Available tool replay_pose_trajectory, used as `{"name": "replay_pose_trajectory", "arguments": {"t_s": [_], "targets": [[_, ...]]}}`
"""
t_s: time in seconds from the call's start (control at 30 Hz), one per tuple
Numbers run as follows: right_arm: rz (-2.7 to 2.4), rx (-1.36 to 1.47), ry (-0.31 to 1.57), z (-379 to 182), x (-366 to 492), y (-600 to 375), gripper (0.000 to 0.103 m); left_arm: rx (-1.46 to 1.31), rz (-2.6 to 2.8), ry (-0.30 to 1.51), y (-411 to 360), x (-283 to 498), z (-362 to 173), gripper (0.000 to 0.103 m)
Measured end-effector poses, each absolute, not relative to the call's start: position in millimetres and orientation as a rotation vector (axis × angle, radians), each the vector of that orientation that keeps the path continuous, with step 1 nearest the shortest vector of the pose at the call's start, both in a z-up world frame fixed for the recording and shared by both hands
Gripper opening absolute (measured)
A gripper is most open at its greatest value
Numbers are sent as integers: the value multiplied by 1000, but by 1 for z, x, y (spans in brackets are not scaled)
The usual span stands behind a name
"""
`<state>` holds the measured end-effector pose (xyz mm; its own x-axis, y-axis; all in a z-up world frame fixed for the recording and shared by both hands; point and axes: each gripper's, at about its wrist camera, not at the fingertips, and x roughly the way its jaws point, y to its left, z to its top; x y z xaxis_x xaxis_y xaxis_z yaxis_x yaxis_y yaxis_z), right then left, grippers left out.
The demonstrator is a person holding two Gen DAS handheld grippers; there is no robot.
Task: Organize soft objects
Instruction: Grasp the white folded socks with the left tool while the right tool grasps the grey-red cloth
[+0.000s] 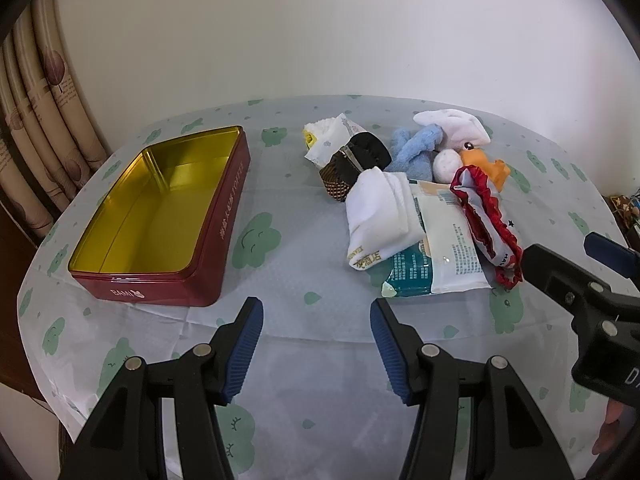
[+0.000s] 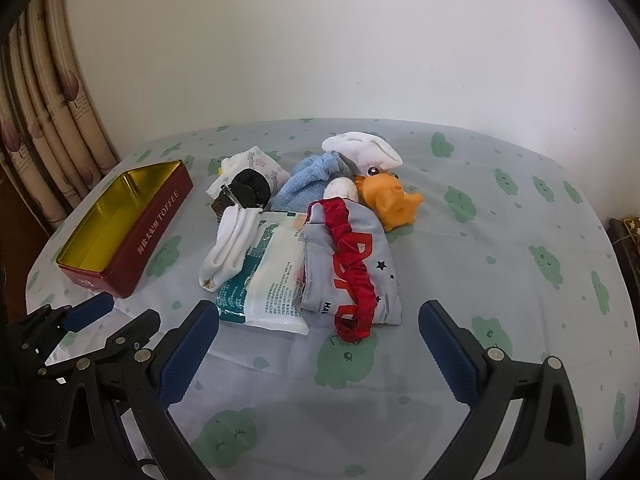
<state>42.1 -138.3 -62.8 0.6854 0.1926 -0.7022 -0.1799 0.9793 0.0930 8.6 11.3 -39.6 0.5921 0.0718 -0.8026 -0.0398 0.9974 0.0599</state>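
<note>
dark red tin (image 1: 224,240), gold inside, orange toy (image 2: 390,202)

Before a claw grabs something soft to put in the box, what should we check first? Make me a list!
1. Red tin box empty, lid off: ok.
2. Left claw open, holding nothing: ok.
3. Right claw open, holding nothing: ok.
4. Grey pouch with red frill lies nearest the right claw, nothing on top: ok.
5. White socks free to lift: not ok, they overlap the wipes pack.
6. Orange toy soft enough to squeeze: cannot tell.
</note>
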Motion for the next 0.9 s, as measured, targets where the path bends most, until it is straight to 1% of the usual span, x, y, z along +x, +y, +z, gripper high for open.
{"name": "replay_pose_trajectory", "arguments": {"t_s": [0.33, 0.43, 0.47, 0.5, 0.9], "targets": [[205, 29, 806, -68, 55, -145, 98, 33, 69, 945, 13, 13, -44, 57], [197, 26, 821, -73, 65, -149, 93, 24, 78, 948, 16, 16, -45, 57], [193, 27, 827, -75, 68, -151, 88, 20, 76, 950, 17, 17, -46, 57], [193, 29, 833, -77, 71, -153, 85, 18, 79, 952, 18, 18, -47, 57], [195, 14, 892, -106, 120, -145, 85, 19, 61, 966, 19, 34, -57, 57]]}}
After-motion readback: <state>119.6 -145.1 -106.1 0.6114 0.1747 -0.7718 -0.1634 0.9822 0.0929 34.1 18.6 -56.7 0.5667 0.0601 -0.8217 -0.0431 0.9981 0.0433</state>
